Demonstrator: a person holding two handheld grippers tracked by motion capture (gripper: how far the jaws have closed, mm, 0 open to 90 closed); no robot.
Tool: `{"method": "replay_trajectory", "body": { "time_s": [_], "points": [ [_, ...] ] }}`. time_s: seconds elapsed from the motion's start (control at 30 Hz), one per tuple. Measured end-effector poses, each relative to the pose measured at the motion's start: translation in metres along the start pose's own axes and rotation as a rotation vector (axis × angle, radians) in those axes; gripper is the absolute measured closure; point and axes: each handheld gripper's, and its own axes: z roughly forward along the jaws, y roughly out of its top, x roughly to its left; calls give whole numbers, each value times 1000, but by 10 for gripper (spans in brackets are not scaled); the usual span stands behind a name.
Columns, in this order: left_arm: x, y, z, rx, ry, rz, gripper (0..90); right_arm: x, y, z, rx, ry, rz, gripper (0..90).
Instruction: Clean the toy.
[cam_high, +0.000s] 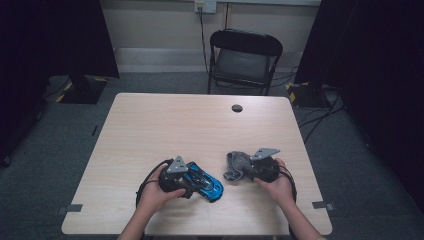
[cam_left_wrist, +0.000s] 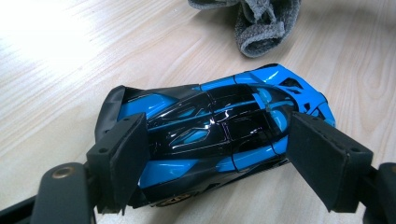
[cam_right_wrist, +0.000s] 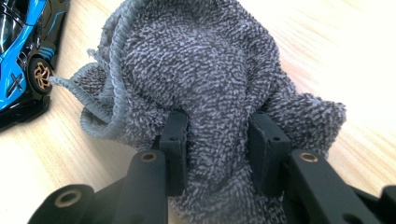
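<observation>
A blue and black toy car (cam_high: 206, 183) lies on the table in front of the person's left hand. My left gripper (cam_high: 194, 181) is shut on it; in the left gripper view the two black pads press on the sides of the car (cam_left_wrist: 210, 126), with the gripper (cam_left_wrist: 219, 154) straddling its roof. A crumpled grey cloth (cam_high: 237, 164) sits just right of the car. My right gripper (cam_high: 248, 171) is shut on a bunched fold of the cloth (cam_right_wrist: 201, 60), the pads of the gripper (cam_right_wrist: 219, 140) sunk into the pile. The car's rear wheel (cam_right_wrist: 39, 74) shows beside the cloth.
The light wooden table (cam_high: 200, 120) has a round cable hole (cam_high: 237, 108) near its far edge. A black folding chair (cam_high: 245, 55) stands behind the table. The cloth (cam_left_wrist: 264, 23) lies just beyond the car's nose in the left gripper view.
</observation>
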Motion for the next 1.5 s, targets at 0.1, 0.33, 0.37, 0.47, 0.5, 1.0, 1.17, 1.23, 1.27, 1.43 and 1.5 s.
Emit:
{"method": "replay_trajectory", "body": {
  "time_s": [0.1, 0.33, 0.37, 0.47, 0.5, 1.0, 1.17, 1.23, 1.27, 1.43, 1.5],
  "points": [
    [0, 1, -1, -2, -1, 3, 209, 0, 0, 0, -1, 0, -2, 625],
    [2, 1, -5, -6, 4, -1, 198, 5, -1, 1, -10, 2, 14, 520],
    [2, 1, -6, -5, 6, 0, 197, 6, 0, 0, -9, 3, 12, 501],
    [2, 1, -7, -10, 6, 0, 198, 8, 1, -3, -13, 0, 25, 407],
    [2, 1, -8, -12, 6, -2, 197, 8, 2, -4, -25, 9, 34, 381],
    [6, -3, -19, -17, 23, -15, 197, 54, 36, -19, -125, 134, 11, 237],
    [10, -7, -22, -18, 26, -26, 196, 65, 43, -9, -125, 205, 13, 235],
    [11, -9, -23, -18, 28, -35, 196, 70, 45, -4, -115, 223, 3, 238],
    [11, -11, -24, -13, 30, -38, 196, 72, 45, -2, -109, 226, -2, 238],
    [11, -20, -29, -2, 32, -48, 211, 83, 48, 8, -82, 261, -53, 278],
    [9, -24, -29, 15, 33, -48, 212, 85, 48, 9, -75, 272, -55, 271]
  ]
}}
